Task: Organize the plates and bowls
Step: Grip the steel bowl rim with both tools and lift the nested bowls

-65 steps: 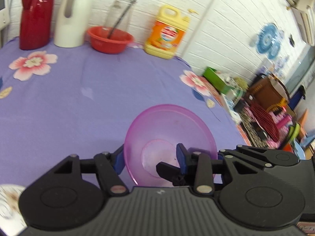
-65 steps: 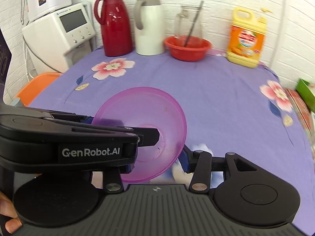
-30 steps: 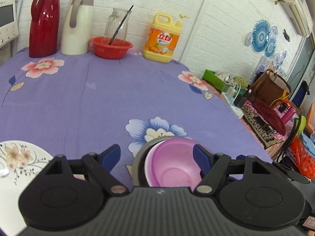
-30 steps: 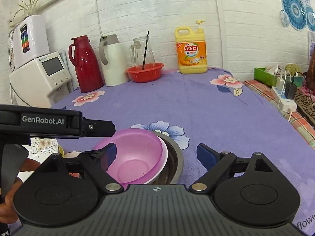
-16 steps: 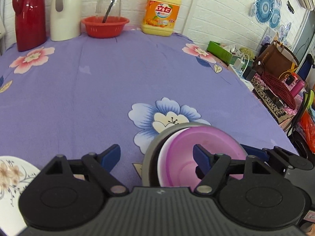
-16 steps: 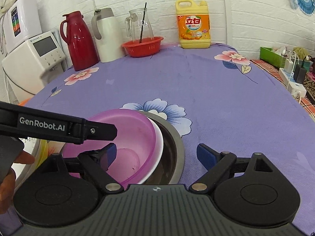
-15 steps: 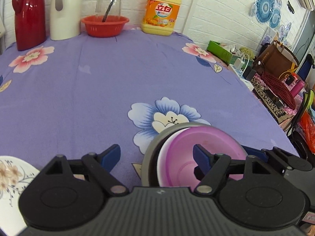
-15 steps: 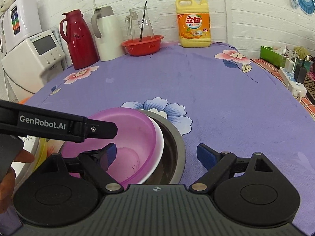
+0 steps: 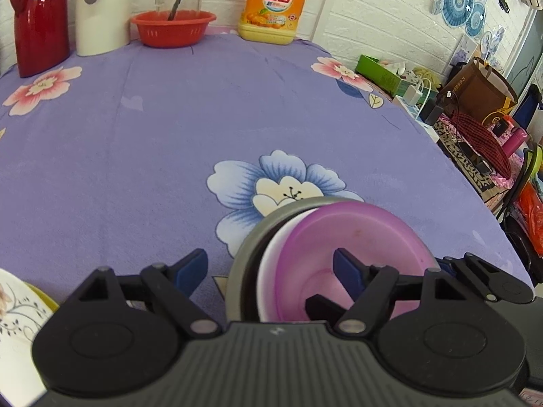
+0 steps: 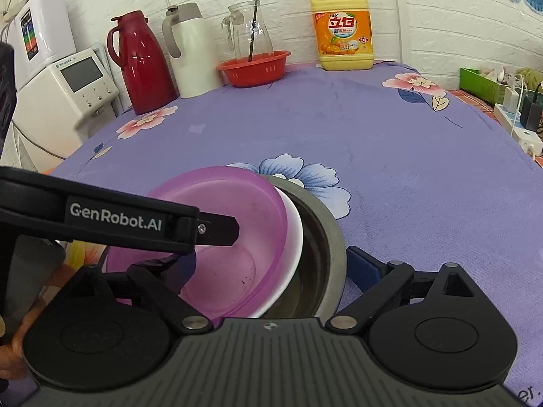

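The purple bowl [image 10: 234,237] sits nested in a white bowl [image 10: 294,237], itself inside a steel bowl [image 10: 325,237], low in the frame on the purple flowered counter [image 10: 373,135]. The near sides of all three are hidden behind the gripper bodies. The left gripper [image 9: 271,268] has its jaws spread, one finger over the stack. The right gripper [image 10: 271,264] also has its jaws spread around the stack. Only the left wrist view shows a flowered plate [image 9: 17,308], cut off at the lower left. Only the right wrist view shows the white appliance [image 10: 64,98] at left.
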Motion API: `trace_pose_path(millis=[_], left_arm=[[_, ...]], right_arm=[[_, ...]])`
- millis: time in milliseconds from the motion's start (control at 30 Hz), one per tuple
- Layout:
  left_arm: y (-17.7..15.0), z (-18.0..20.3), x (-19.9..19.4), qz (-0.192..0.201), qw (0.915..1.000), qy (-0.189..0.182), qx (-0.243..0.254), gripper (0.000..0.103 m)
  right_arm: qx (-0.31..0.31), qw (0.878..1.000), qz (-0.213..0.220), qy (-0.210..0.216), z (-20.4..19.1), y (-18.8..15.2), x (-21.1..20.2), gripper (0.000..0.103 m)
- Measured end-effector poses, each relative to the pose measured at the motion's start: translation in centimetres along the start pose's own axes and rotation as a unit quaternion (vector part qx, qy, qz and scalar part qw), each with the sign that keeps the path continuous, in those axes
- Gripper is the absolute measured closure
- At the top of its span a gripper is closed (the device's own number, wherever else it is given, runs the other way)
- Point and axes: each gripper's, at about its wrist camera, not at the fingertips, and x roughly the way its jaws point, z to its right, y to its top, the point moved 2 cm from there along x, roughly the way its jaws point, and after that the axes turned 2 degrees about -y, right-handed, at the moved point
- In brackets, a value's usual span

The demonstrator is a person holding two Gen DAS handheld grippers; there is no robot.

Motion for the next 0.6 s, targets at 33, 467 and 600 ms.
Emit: trace_pose_path(millis=[33, 467, 600], left_arm=[[0.0, 0.1, 0.0, 0.000, 1.0000, -0.001, 0.000, 0.027], [-0.5, -0.2, -0.7, 0.001, 0.9999, -0.012, -0.011, 0.027], [-0.4, -0.1, -0.7, 0.001, 0.9998, -0.017, -0.006, 0.027]], right_arm=[[-0.002, 1.000, 0.002, 0.000, 0.0, -0.1, 0.0, 0.000], [0.012, 1.000, 0.000, -0.009, 0.4, 0.3, -1.1, 0.000], [0.013, 1.000, -0.002, -0.017, 0.7, 0.0, -1.3, 0.000]])
